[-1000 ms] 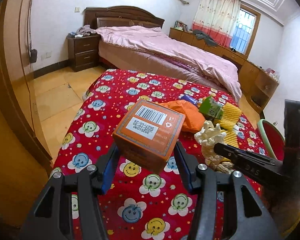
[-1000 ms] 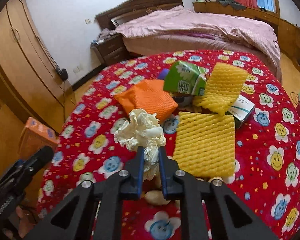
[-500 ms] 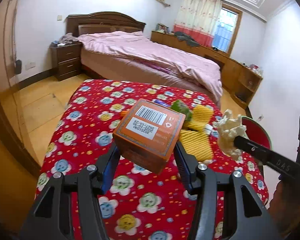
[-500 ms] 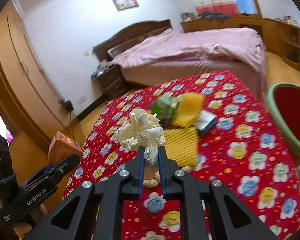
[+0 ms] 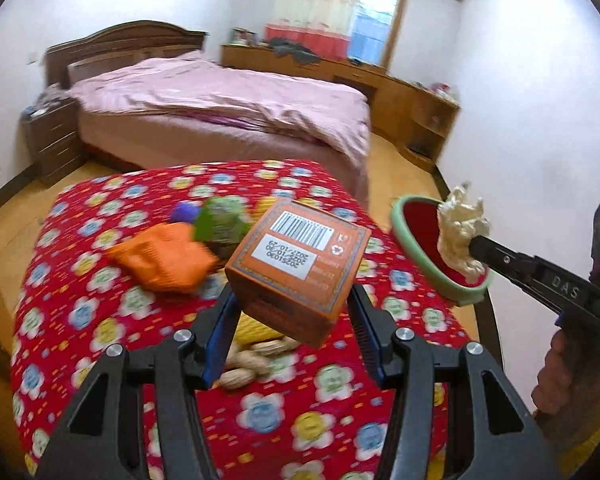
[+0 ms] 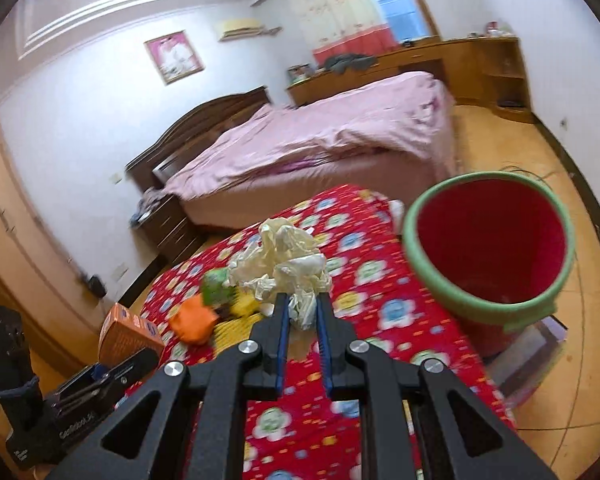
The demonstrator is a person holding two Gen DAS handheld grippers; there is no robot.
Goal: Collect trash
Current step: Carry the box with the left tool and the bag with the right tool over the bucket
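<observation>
Right wrist view shows the right gripper [image 6: 302, 312] clenched on a crumpled cream paper wad [image 6: 280, 256] at frame centre, with the red bin [image 6: 488, 248], green-rimmed, at the right of the frame beside the red flowered tabletop [image 6: 340, 412]. Its mouth faces the camera and looks empty as far as can be seen. Left wrist view has the left gripper [image 5: 296, 316] grasping an orange carton [image 5: 298, 264] between its blue pads, barcode face up, held clear above the cloth at frame centre; the bin sits at the right edge there.

Step in hand, as I judge it: carrying both pieces over to the bin. To do it well, bring the wad fully over the opening before letting go, since light paper can catch the rim. Keep the carton level and wait its turn so the two tools do not cross. More litter remains on the cloth: an orange pouch [image 5: 164, 258], a green carton [image 5: 220, 226], peanuts [image 5: 252, 360]
</observation>
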